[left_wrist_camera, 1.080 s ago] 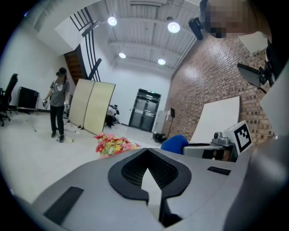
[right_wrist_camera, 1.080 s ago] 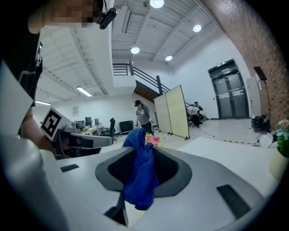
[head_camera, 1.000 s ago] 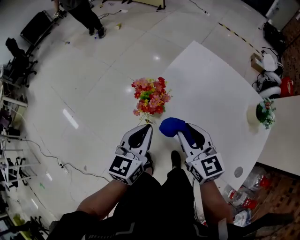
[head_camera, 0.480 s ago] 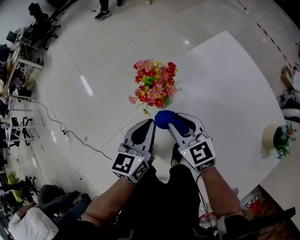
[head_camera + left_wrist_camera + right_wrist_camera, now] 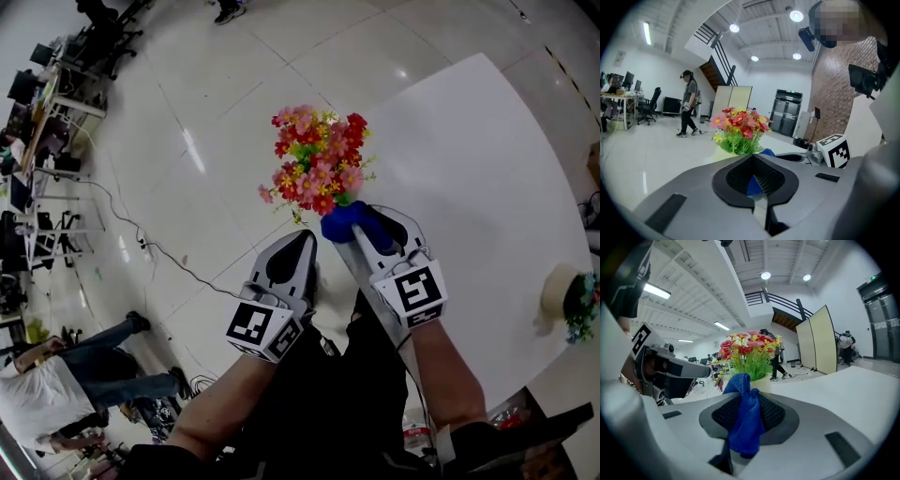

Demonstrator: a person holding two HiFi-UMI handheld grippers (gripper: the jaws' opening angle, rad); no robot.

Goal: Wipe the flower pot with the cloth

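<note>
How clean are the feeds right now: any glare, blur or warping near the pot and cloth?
Head view: fisheye bends the table edge, lamp glare streaks the floor, and the flowers are sharp. Left gripper view: dark rounded corners, a mosaic patch at top right, flowers in focus. Right gripper view: the cloth is crisp between the jaws, with the pot mostly hidden behind it.

left tongs closed, nothing held | flowers just beyond tips | blue cloth beside flowers
</note>
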